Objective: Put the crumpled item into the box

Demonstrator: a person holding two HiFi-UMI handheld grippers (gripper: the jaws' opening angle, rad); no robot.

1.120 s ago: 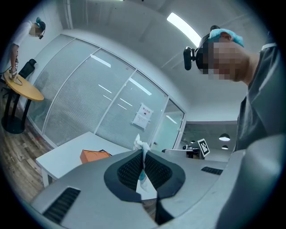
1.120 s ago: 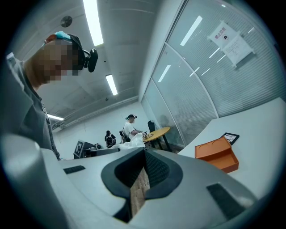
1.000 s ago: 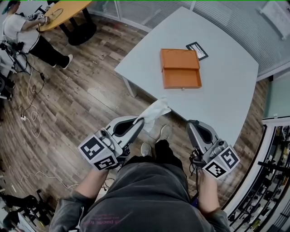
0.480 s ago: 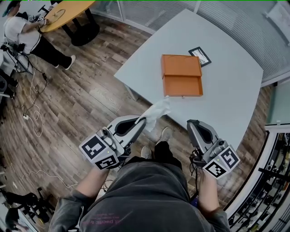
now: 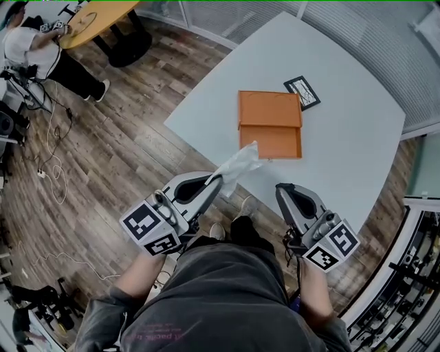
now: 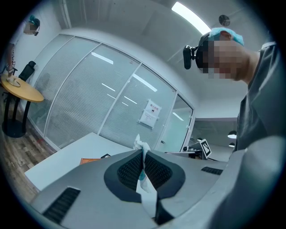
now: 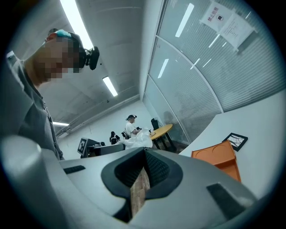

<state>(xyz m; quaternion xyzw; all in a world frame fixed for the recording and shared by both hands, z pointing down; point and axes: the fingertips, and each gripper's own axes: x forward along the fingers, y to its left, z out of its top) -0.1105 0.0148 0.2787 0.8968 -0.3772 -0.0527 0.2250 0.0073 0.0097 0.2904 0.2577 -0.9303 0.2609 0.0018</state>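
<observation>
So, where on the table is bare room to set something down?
The table is bare right of the box, up to its edge, and beyond the box. Crowded only between box and card; the strip left of the box is narrow.

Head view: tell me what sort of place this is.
Probably an office or lab workroom: glass partition walls with blinds, a printed notice stuck on the glass, and a second person at a round table across the wood-look floor.
</observation>
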